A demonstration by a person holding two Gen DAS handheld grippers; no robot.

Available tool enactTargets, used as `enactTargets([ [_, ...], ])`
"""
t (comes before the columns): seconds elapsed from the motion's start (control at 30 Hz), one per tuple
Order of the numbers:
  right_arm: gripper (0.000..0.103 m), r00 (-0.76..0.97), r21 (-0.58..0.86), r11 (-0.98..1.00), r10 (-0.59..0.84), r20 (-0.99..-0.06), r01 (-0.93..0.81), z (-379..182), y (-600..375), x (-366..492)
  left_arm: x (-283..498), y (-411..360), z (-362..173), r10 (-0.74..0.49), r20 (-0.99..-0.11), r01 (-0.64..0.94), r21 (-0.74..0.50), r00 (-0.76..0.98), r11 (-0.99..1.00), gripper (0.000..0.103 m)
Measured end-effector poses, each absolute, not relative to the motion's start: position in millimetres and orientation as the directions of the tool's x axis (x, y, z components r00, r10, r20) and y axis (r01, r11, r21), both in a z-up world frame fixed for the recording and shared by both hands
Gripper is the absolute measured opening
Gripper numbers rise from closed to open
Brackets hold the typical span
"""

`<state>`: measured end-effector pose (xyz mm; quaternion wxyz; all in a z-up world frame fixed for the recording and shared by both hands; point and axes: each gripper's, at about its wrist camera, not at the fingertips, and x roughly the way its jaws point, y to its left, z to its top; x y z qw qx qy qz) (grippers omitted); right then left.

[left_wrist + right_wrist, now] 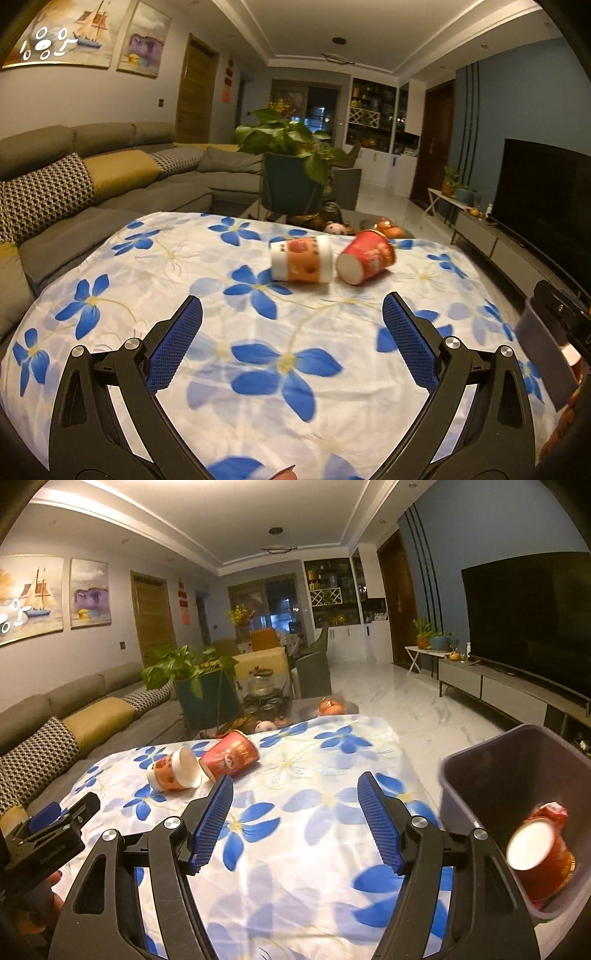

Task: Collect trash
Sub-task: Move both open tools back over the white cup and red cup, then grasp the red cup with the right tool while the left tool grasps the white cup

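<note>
Left wrist view shows the left gripper (291,343) with jaws spread wide and holding nothing, above the flowered cloth (221,332). Two paper cups lie on their sides, touching: the orange-white cup (301,260) and the red cup (365,256). The right gripper (295,819) is also released; beside it a grey bin (517,775) holds another cup (539,853).

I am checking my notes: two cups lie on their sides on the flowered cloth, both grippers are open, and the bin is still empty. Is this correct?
Not quite. The bin is not empty: the right wrist view shows a red cup inside it. The rest holds: two cups, orange-and-white and red, lie on their sides on the cloth, and the left gripper and right gripper are open.
</note>
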<state>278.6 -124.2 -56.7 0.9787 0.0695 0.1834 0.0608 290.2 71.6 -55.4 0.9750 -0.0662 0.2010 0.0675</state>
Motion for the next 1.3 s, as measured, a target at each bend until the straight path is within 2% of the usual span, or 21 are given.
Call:
enactTargets([
  [0.47,0.069,0.927,0.172,0.983,0.127,-0.353,-0.069,-49,-92,350,380,72,-64,0.109,-0.439,-0.155,-0.071,0.892,0.985,0.097],
  [0.87,0.069,0.931,0.130,0.990,0.089,-0.354,-0.045,-54,-83,409,451,72,-85,0.109,-0.523,-0.152,-0.040,0.845,0.988,0.097],
  [1.03,0.069,0.919,0.152,0.987,0.108,-0.379,-0.053,-60,-82,423,471,79,-91,0.109,-0.554,-0.161,-0.046,0.825,0.986,0.097],
  [1.23,0.069,0.906,0.141,0.988,0.121,-0.404,-0.069,-64,-75,431,482,98,-101,0.063,-0.600,-0.176,-0.131,0.797,0.976,0.096],
  [1.3,0.069,0.906,0.131,0.988,0.124,-0.406,-0.076,-64,-72,434,482,104,-103,0.044,-0.604,-0.181,-0.169,0.796,0.969,0.082],
])
